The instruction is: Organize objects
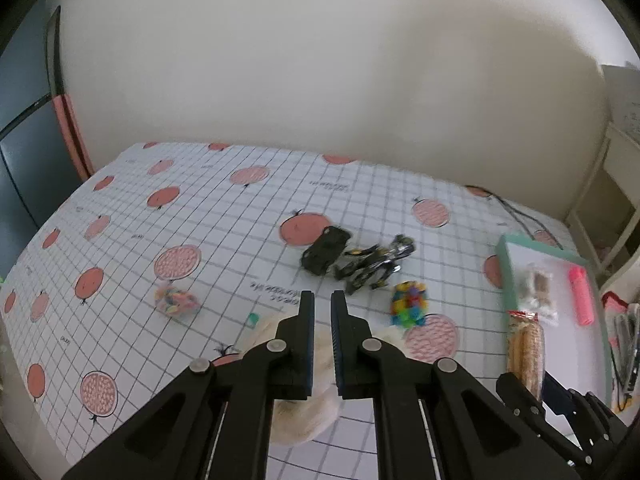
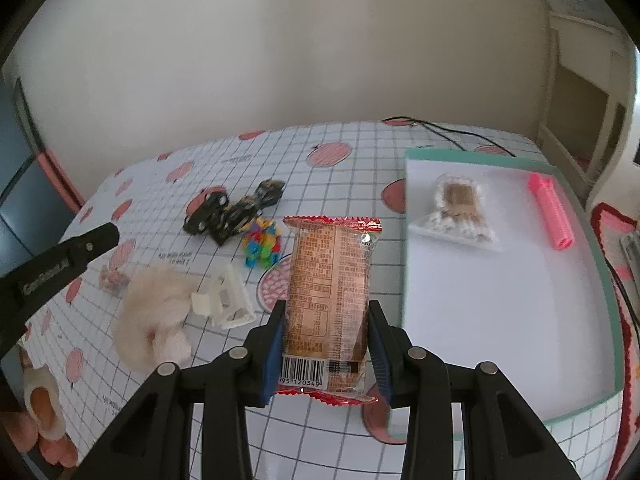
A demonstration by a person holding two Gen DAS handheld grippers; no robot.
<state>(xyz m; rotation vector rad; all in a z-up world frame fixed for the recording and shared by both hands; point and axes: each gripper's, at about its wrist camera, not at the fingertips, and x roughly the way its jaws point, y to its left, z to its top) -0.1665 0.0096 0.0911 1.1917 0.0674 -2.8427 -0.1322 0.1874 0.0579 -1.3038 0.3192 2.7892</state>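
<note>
My right gripper point(image 2: 328, 308) is shut on a brown snack packet with red edges point(image 2: 332, 260), held upright above the table just left of a teal-rimmed white tray point(image 2: 480, 320). The left wrist view catches the same packet point(image 1: 526, 352) at the tray's near edge. In the tray lie a clear bag of small white pieces point(image 2: 456, 212) and a pink hair roller point(image 2: 550, 212). My left gripper point(image 1: 322, 300) hovers over a fluffy cream item point(image 1: 308, 408). Its jaws stand a narrow gap apart with nothing between them.
On the gridded tablecloth sit a black toy car point(image 2: 206, 210), a black-and-yellow toy robot point(image 2: 248, 208), colourful plastic pieces point(image 2: 262, 248), a small bag of colourful bits point(image 1: 176, 300) and a white claw clip point(image 2: 226, 300). A black cable point(image 2: 440, 132) runs along the back edge by the wall.
</note>
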